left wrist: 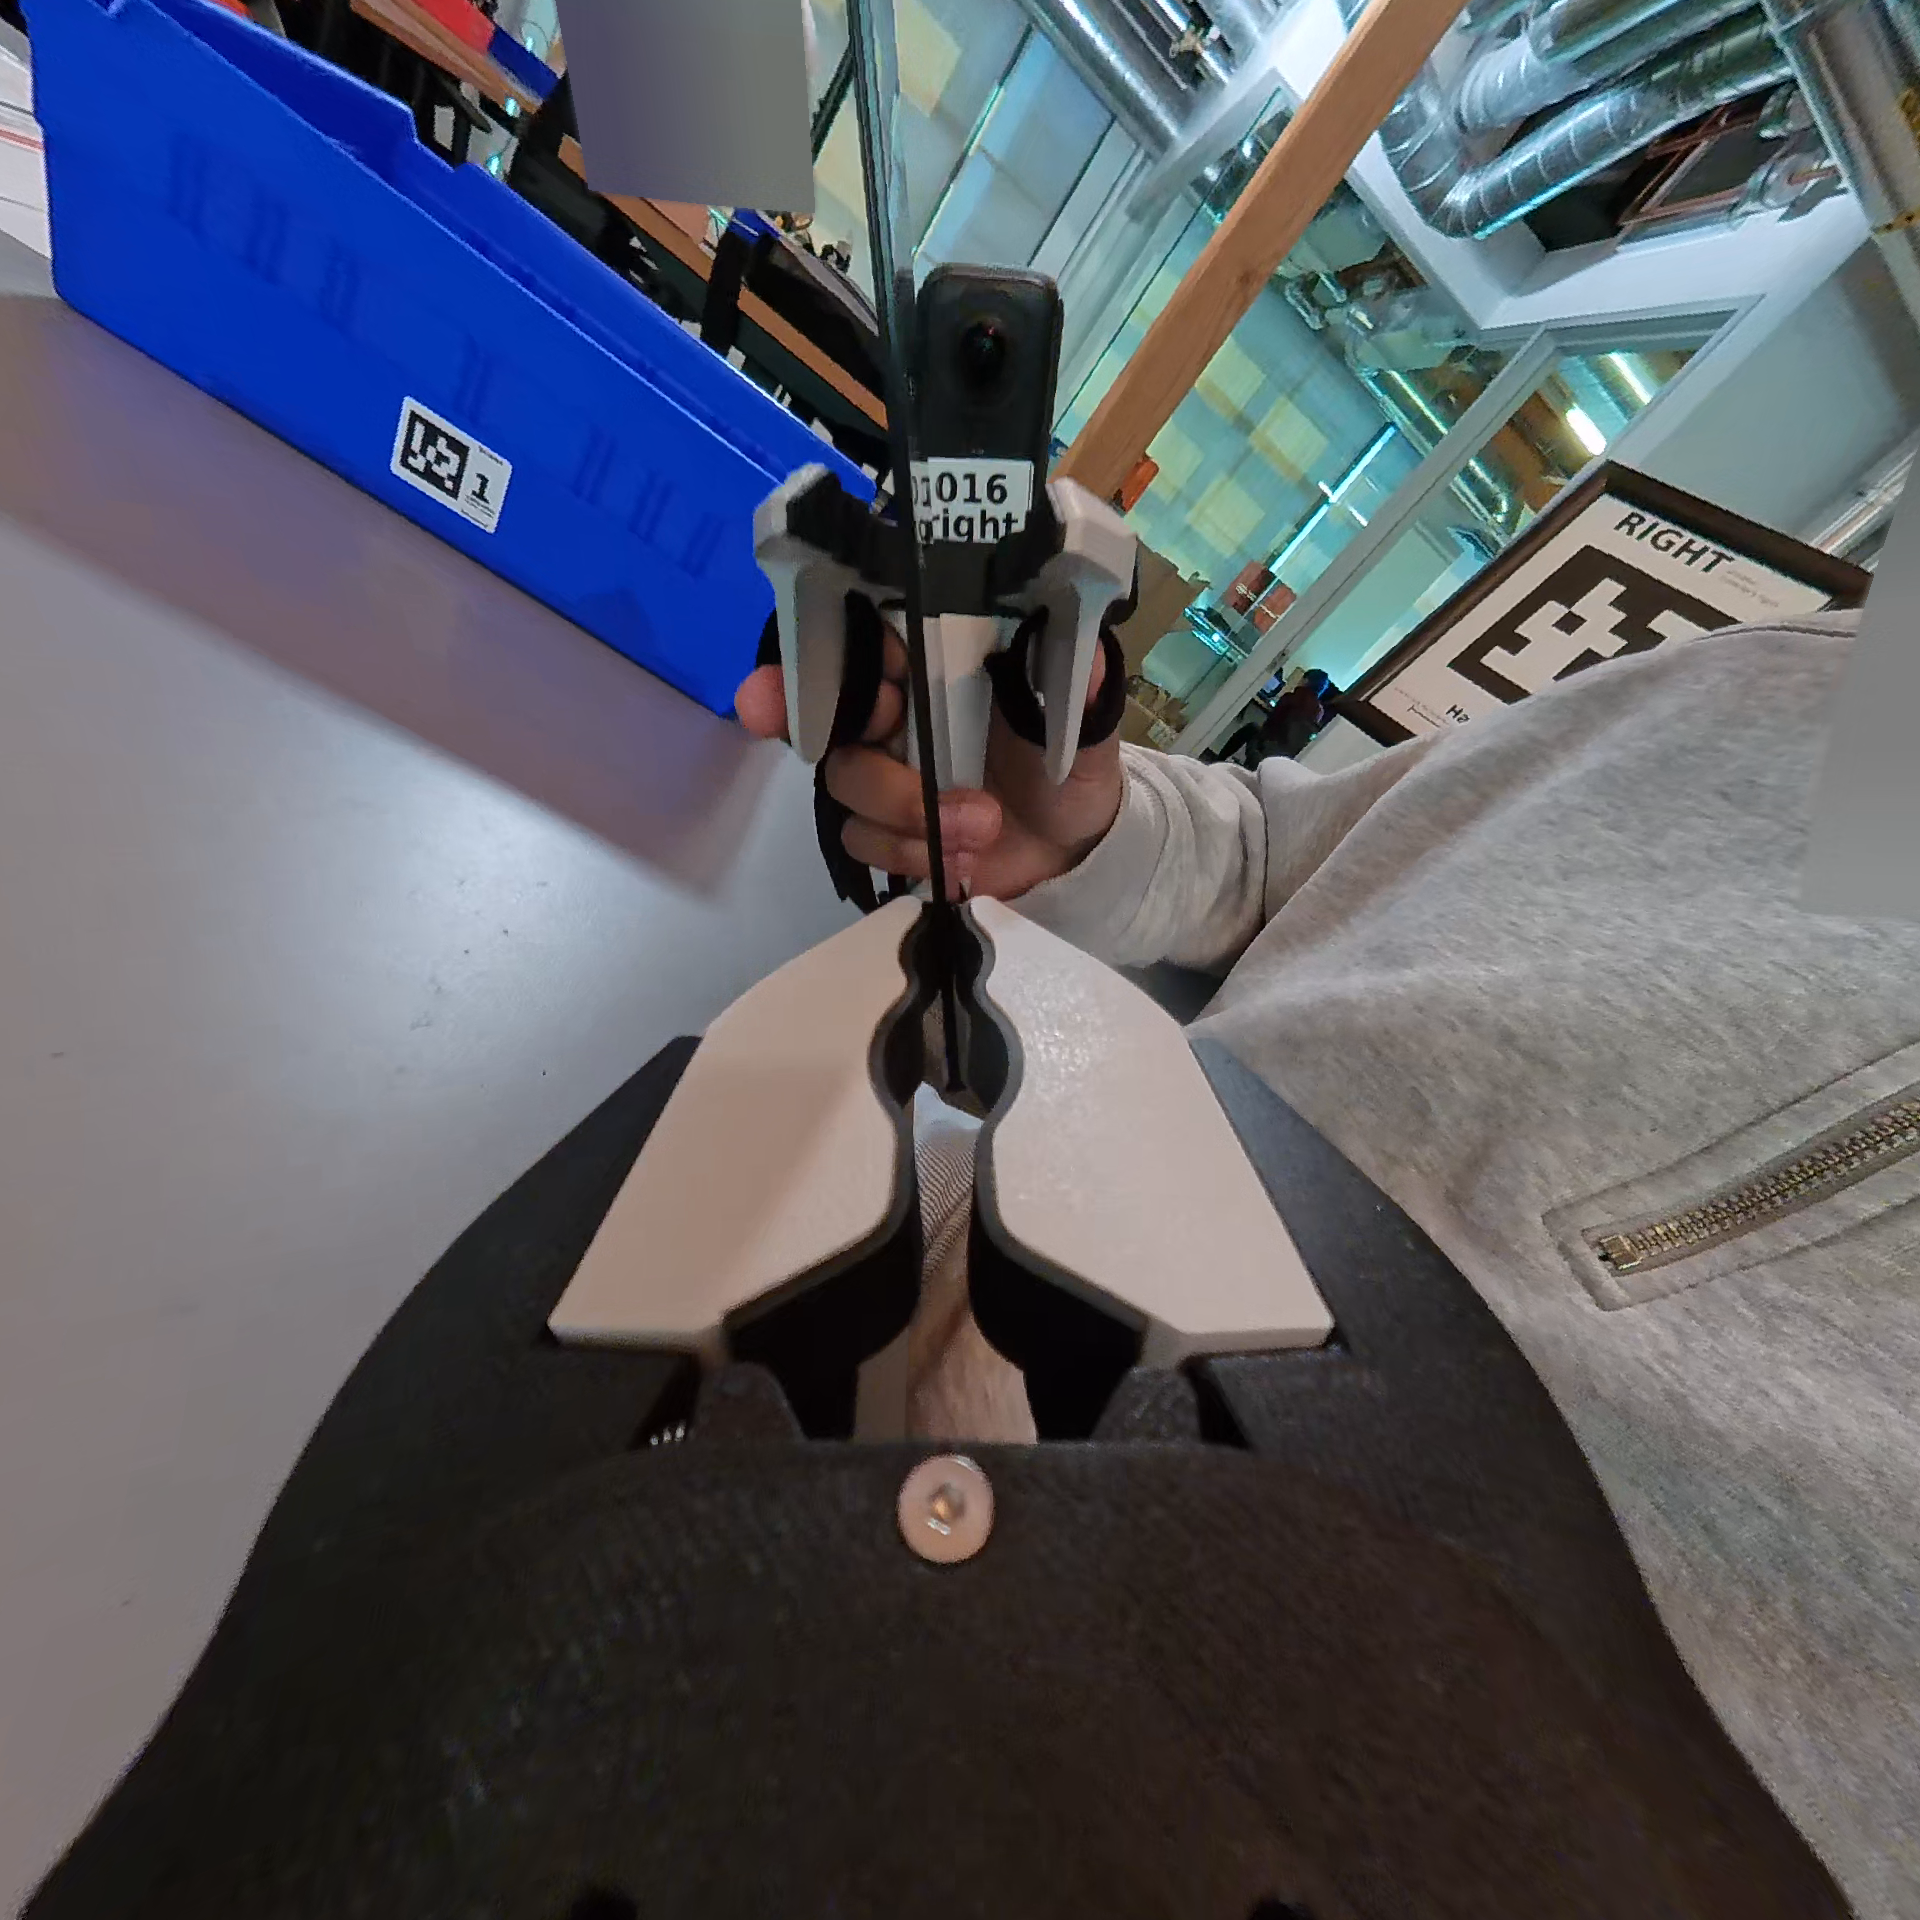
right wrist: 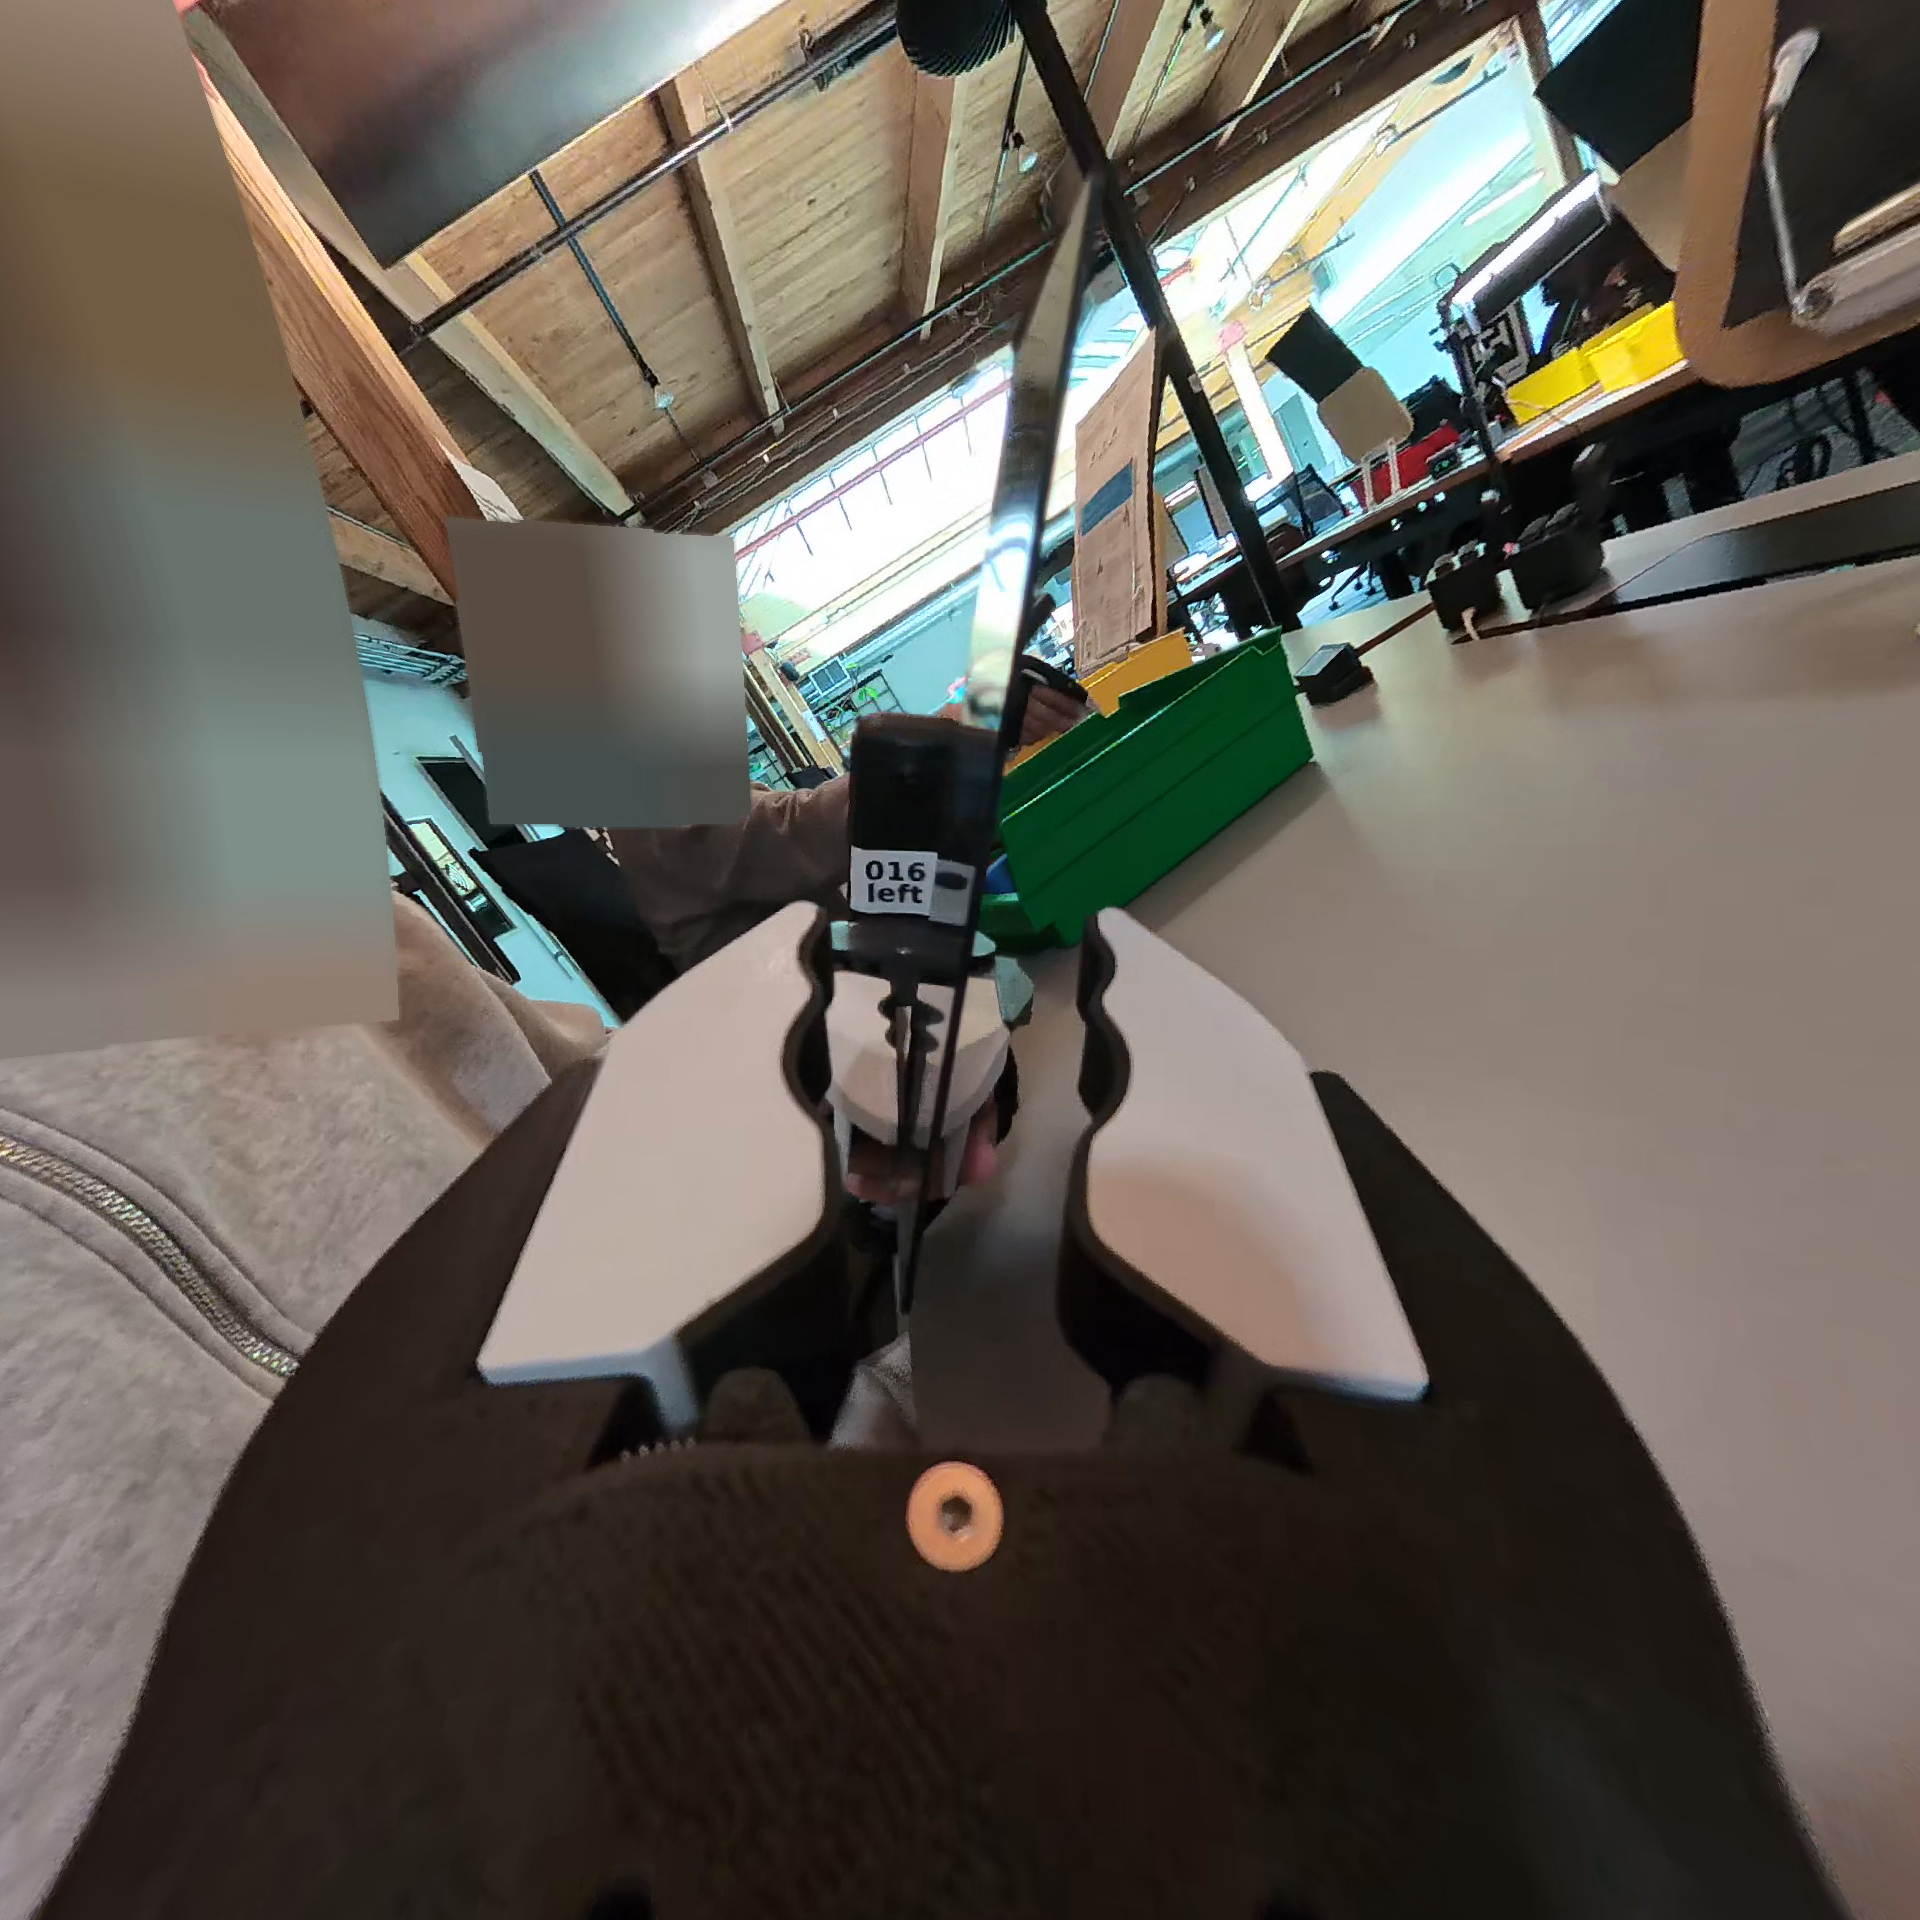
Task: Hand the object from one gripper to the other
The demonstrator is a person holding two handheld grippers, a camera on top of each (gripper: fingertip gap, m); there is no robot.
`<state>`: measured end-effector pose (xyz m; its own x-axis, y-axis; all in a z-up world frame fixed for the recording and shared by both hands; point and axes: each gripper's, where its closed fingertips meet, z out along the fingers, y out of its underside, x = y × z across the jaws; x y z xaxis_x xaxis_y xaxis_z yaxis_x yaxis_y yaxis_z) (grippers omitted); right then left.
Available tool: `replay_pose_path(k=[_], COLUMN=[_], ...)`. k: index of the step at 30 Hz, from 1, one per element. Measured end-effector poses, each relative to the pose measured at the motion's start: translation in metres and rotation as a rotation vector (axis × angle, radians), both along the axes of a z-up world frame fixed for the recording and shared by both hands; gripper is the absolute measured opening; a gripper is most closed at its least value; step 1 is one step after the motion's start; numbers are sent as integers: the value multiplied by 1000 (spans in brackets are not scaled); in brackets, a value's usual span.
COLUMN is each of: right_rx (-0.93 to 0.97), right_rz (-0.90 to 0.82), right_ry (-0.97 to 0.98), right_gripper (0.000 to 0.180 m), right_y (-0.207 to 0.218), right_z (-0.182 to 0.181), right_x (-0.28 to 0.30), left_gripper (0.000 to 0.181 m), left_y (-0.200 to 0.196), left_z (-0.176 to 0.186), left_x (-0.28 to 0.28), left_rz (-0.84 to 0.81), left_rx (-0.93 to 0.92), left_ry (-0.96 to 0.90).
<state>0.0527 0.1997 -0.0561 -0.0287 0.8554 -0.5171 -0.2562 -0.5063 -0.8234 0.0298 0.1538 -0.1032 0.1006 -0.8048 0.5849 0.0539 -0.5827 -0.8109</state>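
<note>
The object is a thin, dark, glossy flat sheet point(left wrist: 878, 156) seen edge-on, standing upright. My left gripper point(left wrist: 948, 909) is shut on its lower edge and holds it above the table. In the right wrist view the sheet point(right wrist: 1029, 520) rises between my right gripper's point(right wrist: 956, 925) white fingers, which stand wide apart and do not touch it. The left gripper point(right wrist: 914, 1039) shows there clamped on the sheet just beyond the right fingertips. The right gripper point(left wrist: 935, 665) also shows in the left wrist view, open, with the sheet's edge running between its fingers.
A blue bin point(left wrist: 312, 260) stands on the grey table point(left wrist: 260, 935) to the left. A green bin point(right wrist: 1164, 769) sits further along the table point(right wrist: 1558, 935). The holder's grey sleeve point(left wrist: 1558, 935) fills the right side. Another person sits behind the grippers. My hands' fingertips stand some 7 centimetres from each other.
</note>
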Motion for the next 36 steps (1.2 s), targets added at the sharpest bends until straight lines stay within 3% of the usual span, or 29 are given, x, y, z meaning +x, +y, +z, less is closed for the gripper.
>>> replay_pose_path(k=[4,9,17,25,31,36], right_rx=[20,32,-12,-6,-47,-70], right_rz=[-7,-5,40,66,128,163], right_ry=[-10,-54,-46,-88,-110,-121], right_gripper=[41,5,1,2,2,2], right_y=[0,1,-2,-7,-17,-23], right_z=[2,-3,-4,-10,-20,-25], right_x=[2,4,4,-2,-12,-19], left_gripper=[1,1,1,33,32,20], left_y=[-4,-7,-4,7,13,14], left_z=[-6,-9,-11,3,16,19], left_x=[4,8,6,-1,-11,-13], left_rz=[-25,-44,-42,6,46,42], left_rx=[-12,-12,-59,-115,-98,-103], left_ry=[19,36,6,-120,-198,-221])
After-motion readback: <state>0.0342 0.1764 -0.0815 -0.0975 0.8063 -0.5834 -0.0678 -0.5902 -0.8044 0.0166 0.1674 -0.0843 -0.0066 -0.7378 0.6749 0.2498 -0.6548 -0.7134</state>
